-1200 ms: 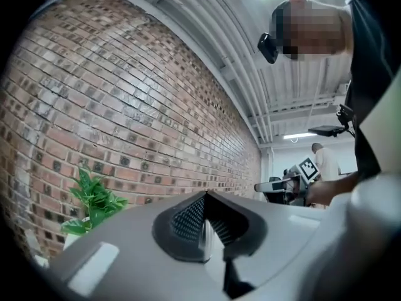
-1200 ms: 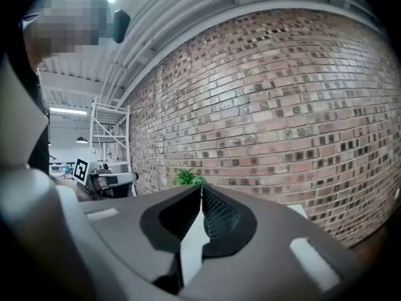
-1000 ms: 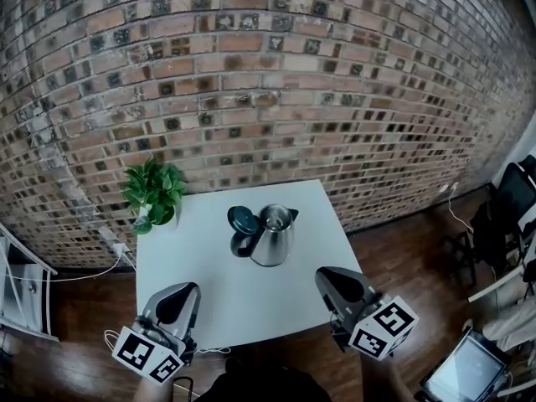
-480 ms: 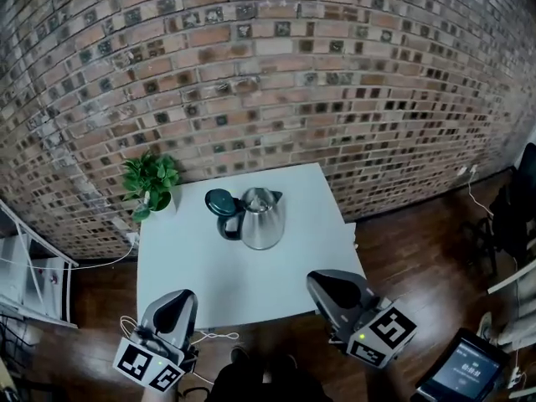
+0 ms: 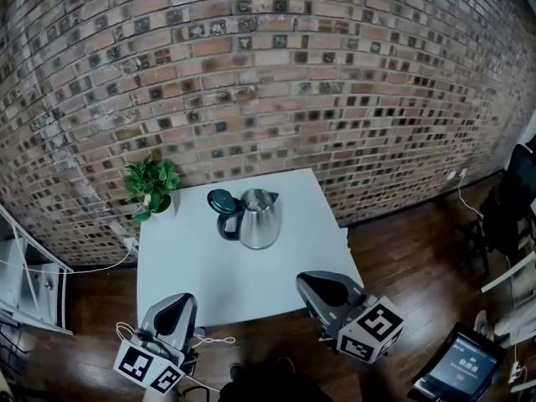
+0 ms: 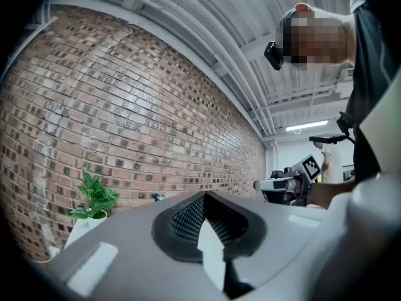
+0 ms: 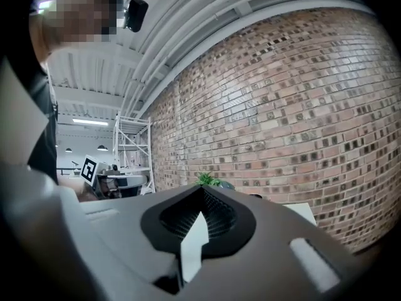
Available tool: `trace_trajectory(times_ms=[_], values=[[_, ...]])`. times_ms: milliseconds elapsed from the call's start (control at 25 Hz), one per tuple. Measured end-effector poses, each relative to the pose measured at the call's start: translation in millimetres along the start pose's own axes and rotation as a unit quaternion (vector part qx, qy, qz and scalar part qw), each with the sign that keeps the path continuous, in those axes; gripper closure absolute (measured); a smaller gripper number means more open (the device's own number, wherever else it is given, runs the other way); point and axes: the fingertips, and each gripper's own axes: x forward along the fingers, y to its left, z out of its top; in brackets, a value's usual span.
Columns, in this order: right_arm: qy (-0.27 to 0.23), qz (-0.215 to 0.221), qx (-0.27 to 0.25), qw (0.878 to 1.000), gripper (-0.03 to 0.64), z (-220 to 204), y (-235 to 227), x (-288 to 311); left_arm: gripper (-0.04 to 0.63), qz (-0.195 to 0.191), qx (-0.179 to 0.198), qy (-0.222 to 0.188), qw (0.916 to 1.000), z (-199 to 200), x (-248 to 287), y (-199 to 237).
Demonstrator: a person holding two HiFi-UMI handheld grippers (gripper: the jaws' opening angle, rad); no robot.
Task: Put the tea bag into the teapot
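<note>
Plant [image 5: 152, 187]: potted, at the bench's 10 o'clock corner, next to the brick wall [image 5: 276, 74].
Left gripper [image 5: 179, 300]: at 7 o'clock, just off the bench's near edge, over the floor; jaws fully together, holding nothing.
Cable [image 5: 209, 339]: white, on the floor beside the left gripper.
Bench [image 5: 209, 275]: white, square.
Teapot [image 5: 258, 219]: steel, upright, at 12 o'clock on the bench; its dark lid [image 5: 221, 199] is tipped open towards 10 o'clock.
Right gripper [image 5: 311, 280]: at 5 o'clock, by the bench's near corner; jaws closed, empty.
Tablet [image 5: 456, 371]: on the floor, far right.
</note>
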Motion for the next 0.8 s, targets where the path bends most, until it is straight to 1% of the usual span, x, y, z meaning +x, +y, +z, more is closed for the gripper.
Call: trace_trajectory(times_ms=[120,280,560,800], values=[[-0.003,0.0,-0.001,1.0,0.615,3,9,2,0.595,-0.001,-0.004,0.001,1.0,-1,-8,3],[-0.007,-0.007,-0.001,1.0,0.615,5,15,1,0.595,-0.007,0.0,0.007,0.9999,-3,-10,3],[-0.01,-0.021,0.0,1.0,0.615,9,20,-1,0.595,-0.018,-0.004,0.005,0.9998,0,-16,8],[-0.01,-0.027,-0.001,1.0,0.615,12,23,-3,0.595,-0.01,-0.019,-0.004,0.9997,4,-17,12]])
